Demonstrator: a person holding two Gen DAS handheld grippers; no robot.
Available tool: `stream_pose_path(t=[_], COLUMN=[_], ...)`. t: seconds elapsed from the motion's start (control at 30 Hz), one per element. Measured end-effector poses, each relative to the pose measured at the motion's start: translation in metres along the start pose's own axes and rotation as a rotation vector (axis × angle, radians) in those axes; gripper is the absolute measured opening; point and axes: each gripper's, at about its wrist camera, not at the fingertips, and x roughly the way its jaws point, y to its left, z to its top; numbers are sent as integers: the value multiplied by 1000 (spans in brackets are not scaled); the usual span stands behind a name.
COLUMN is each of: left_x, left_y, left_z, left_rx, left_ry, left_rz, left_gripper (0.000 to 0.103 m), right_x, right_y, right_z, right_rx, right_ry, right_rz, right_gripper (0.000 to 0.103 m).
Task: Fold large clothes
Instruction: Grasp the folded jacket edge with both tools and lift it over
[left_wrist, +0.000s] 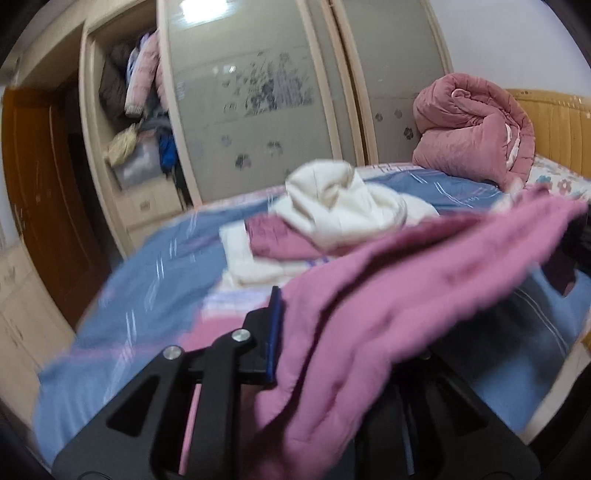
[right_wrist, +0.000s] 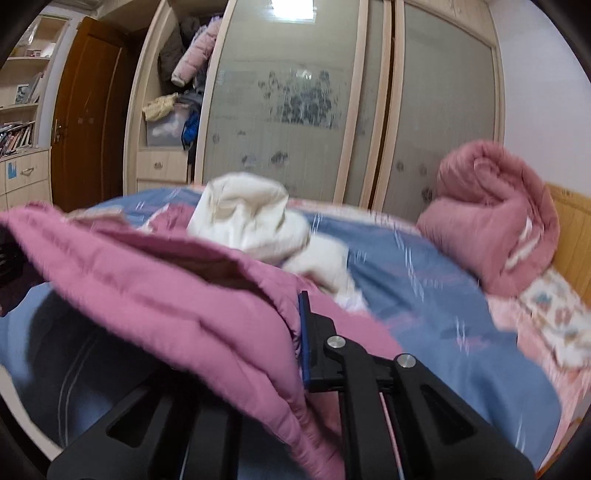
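Both wrist cameras low behind their jaws, close over the bed (left_wrist: 155, 295), facing the wardrobe (right_wrist: 295, 110) ahead, sharing the cream garment (left_wrist: 340, 206), rolled pink quilt (right_wrist: 491, 210)

No text, label, brand or number can be read in either view; the wardrobe doors (right_wrist: 295, 110) carry only blurred flower prints, no lettering.
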Motion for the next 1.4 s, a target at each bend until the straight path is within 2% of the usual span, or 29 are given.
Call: stream_pose_path(t=[0.2, 0.5, 0.7, 0.87, 0.97, 1.07, 1.1, 1.13, 1.17, 1.2, 1.23, 1.27, 1.3, 1.33, 1.37, 1.4], left_x=[53, 156, 229, 298, 337, 366, 378, 384, 390, 399, 405, 410, 415, 418, 420, 422], left_y=[20, 44, 47, 47, 44, 40, 39, 39, 40, 42, 43, 46, 50, 54, 56, 60], left_z=[66, 132, 167, 180, 175, 170, 167, 165, 164, 163, 163, 164, 166, 169, 173, 179], left_rx=[49, 104, 192, 223, 267, 321, 343, 352, 360, 374, 386, 394, 392, 385, 380, 374], left_ry=[-52, -12, 49, 129, 163, 178, 175, 172, 167, 156, 145, 137, 132, 126, 120, 107], left_rz=[28, 91, 122, 129, 149, 182, 201, 214, 229, 251, 265, 275, 277, 273, 268, 269], left_gripper=[16, 16, 16, 18, 26, 40, 48, 62, 70, 84, 93, 97, 101, 101, 101, 101], right_x=[48, 134, 194, 266, 309, 348, 362, 372, 379, 386, 394, 399, 402, 404, 407, 409], right_y=[-7, -17, -31, -43, -50, -46, -45, -43, -43, -42, -41, -41, -42, -43, -46, -51], right_z=[62, 125, 151, 162, 157, 150, 146, 142, 139, 137, 134, 134, 135, 137, 140, 144], right_rx=[-66, -99, -75, -13, 31, 5, -8, -11, -11, -12, -11, -10, -7, -1, 10, 26], right_ry=[-65, -98, -58, 40, 122, 187, 210, 226, 236, 248, 256, 253, 235, 224, 213, 204], right_rz=[-25, -40, -36, 4, 49, 63, 70, 79, 86, 94, 92, 85, 69, 52, 26, 0], right_gripper=[7, 7, 7, 7, 7, 7, 8, 8, 10, 14, 19, 32, 53, 62, 79, 91])
